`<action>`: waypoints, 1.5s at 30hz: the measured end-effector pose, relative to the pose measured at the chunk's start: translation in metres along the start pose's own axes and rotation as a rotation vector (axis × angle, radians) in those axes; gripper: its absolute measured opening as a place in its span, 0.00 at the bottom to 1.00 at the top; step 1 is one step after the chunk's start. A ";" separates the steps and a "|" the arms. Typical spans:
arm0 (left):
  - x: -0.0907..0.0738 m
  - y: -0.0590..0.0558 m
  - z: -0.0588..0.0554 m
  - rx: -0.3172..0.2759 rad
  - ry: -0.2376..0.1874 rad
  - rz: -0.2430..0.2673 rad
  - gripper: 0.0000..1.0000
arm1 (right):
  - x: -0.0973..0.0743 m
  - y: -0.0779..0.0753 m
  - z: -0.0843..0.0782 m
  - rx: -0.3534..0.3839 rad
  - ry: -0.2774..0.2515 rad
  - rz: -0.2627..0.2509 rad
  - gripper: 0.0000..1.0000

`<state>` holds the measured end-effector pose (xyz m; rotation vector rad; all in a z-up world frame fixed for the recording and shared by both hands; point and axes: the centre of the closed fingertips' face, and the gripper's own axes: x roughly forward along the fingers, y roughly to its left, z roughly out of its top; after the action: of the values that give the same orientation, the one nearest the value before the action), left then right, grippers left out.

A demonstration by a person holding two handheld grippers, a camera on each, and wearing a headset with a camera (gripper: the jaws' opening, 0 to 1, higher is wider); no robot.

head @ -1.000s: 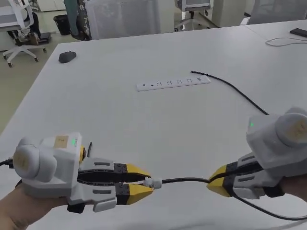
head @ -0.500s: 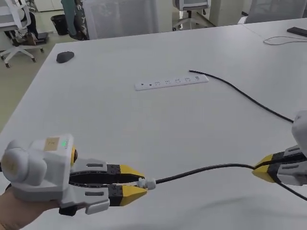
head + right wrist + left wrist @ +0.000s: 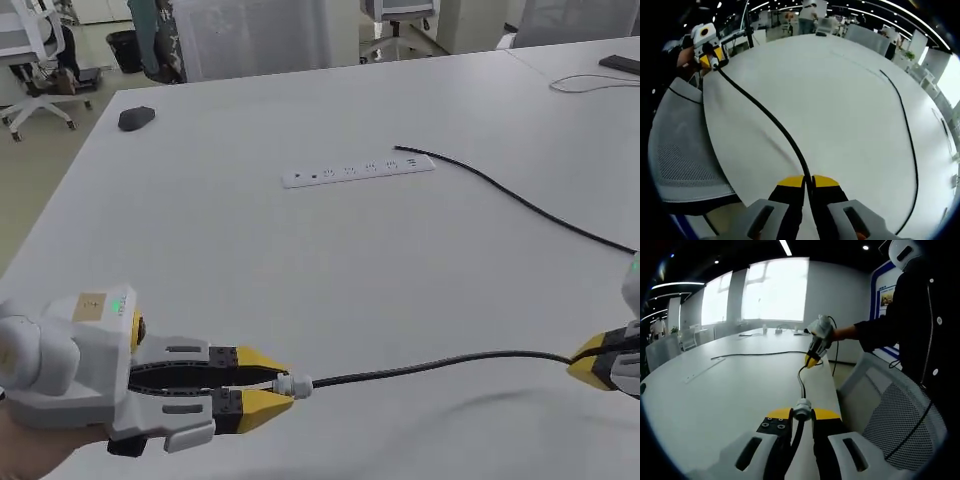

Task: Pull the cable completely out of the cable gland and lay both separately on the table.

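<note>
A black cable (image 3: 430,366) stretches above the white table between both grippers. Its left end runs into a small white cable gland (image 3: 294,382), and my left gripper (image 3: 272,388) is shut on that gland at the lower left. In the left gripper view the gland (image 3: 802,409) sits between the yellow tips, with the cable (image 3: 801,376) leading off to the other gripper (image 3: 812,360). At the right edge my right gripper (image 3: 590,362) is shut on the cable. The right gripper view has the cable (image 3: 767,118) running from its jaws (image 3: 808,184) to the left gripper (image 3: 711,60).
A white power strip (image 3: 357,170) lies mid-table with its black cord (image 3: 520,203) trailing right. A dark mouse (image 3: 136,118) rests at the far left, a phone (image 3: 620,64) and thin wire at the far right. Office chairs (image 3: 40,60) stand beyond the table.
The grippers have drawn apart: the right one moved right to the frame edge and the left one slightly left. The stretch of cable between them has grown longer.
</note>
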<state>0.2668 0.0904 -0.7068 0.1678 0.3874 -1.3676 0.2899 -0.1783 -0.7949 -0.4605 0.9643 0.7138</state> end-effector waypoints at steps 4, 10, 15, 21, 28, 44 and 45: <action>-0.002 0.003 0.000 -0.009 -0.002 0.011 0.15 | -0.003 0.000 0.008 -0.027 -0.012 -0.012 0.05; -0.003 0.002 -0.003 -0.011 0.010 0.012 0.15 | -0.017 0.018 0.051 0.086 -0.163 0.091 0.18; -0.002 0.001 -0.003 -0.015 0.005 0.012 0.15 | -0.040 0.059 0.118 0.111 -0.360 0.257 0.19; -0.002 0.001 -0.003 -0.001 0.006 0.013 0.15 | -0.044 0.139 0.181 -0.030 -0.481 0.466 0.28; -0.004 -0.002 0.000 0.002 0.006 0.013 0.15 | 0.000 0.195 0.185 -0.331 -0.366 0.487 0.25; -0.004 0.000 -0.002 0.001 0.004 -0.003 0.15 | 0.022 0.202 0.189 -0.436 -0.322 0.482 0.00; -0.004 0.000 -0.002 -0.003 0.001 -0.006 0.15 | 0.022 0.204 0.188 -0.445 -0.324 0.484 0.00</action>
<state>0.2656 0.0945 -0.7076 0.1645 0.3912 -1.3732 0.2587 0.0901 -0.7282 -0.4814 0.6058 1.4111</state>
